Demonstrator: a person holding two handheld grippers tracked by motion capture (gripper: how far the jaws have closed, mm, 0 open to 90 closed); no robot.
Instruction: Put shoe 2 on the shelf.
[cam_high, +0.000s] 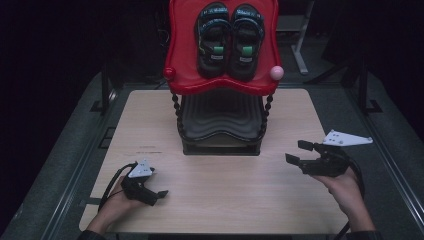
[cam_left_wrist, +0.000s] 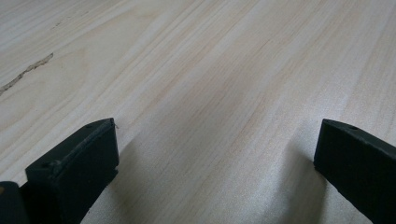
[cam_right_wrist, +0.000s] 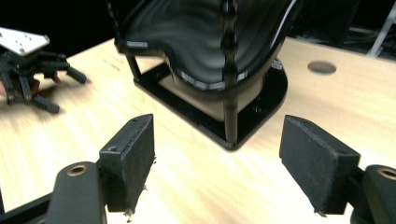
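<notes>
Fingers on both grippers stand apart, nothing between them. Left gripper (cam_high: 159, 193), near-left on the pale wooden table (cam_high: 225, 200), lies low with its jaws pointing right; the left gripper view has bare grain between its pads (cam_left_wrist: 79, 158). Centre-far: a two-tier shoe rack with a glossy red top shelf (cam_high: 185, 45) and a black ribbed lower shelf (cam_high: 220, 115) on beaded black posts. A pair of black strapped sandals (cam_high: 230, 40) sits side by side on the red shelf, toes far, long axes running near-to-far. Right gripper (cam_high: 294, 151), mid-right, aims left at the rack's base and is the nearer one; the sandals lie up and far-left of it. Likely a reach upward next.
</notes>
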